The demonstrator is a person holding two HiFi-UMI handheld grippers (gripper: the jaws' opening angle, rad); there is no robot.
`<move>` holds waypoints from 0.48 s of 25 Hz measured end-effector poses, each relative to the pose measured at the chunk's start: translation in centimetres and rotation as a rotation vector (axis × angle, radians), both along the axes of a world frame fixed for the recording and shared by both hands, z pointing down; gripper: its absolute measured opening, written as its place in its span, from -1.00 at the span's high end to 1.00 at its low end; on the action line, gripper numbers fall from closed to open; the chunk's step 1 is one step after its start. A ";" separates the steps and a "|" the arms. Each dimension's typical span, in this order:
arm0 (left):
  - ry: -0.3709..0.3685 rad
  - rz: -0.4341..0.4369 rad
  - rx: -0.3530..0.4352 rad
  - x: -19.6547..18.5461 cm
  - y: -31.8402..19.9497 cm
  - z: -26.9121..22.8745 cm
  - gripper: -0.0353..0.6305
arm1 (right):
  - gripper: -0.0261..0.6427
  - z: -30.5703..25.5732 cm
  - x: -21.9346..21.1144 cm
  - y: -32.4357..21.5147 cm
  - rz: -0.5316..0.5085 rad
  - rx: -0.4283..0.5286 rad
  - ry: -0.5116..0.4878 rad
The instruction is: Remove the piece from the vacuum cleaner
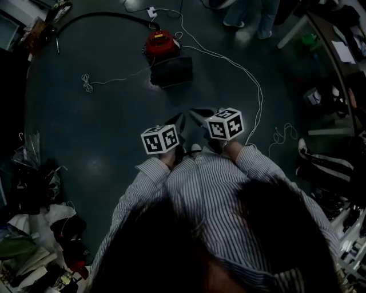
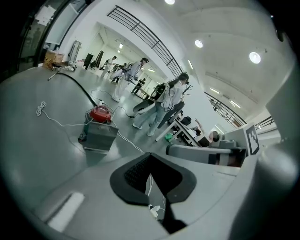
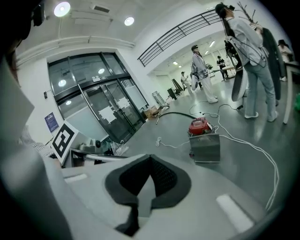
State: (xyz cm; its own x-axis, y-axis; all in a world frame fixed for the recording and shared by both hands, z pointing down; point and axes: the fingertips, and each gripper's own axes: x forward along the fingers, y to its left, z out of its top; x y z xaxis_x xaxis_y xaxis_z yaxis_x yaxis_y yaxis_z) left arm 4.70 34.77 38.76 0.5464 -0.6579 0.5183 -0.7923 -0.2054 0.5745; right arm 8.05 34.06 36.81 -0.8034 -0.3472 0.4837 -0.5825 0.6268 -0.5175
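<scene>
The vacuum cleaner (image 1: 161,44) stands on the dark floor ahead of me, a red round top on a square metal body (image 1: 171,70). A black hose (image 1: 103,15) curves away from it to the far left. It appears again in the left gripper view as the vacuum cleaner (image 2: 99,126) and in the right gripper view as the vacuum cleaner (image 3: 204,139). My left gripper (image 1: 179,122) and right gripper (image 1: 199,115) are held close to my chest, well short of the machine. Both are shut and hold nothing. The left gripper (image 2: 150,158) and right gripper (image 3: 150,159) show their jaws meeting.
A white power cable (image 1: 246,71) runs from the vacuum across the floor to the right. A thin cord (image 1: 87,82) lies to its left. Clutter (image 1: 34,189) lines the left side and desks (image 1: 337,51) the right. People (image 3: 251,51) stand beyond the machine.
</scene>
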 end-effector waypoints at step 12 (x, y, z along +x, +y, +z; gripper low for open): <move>0.011 -0.001 -0.001 2.9 -2.8 0.1 0.88 | 0.92 -0.2 3.2 -3.3 0.045 0.000 -0.018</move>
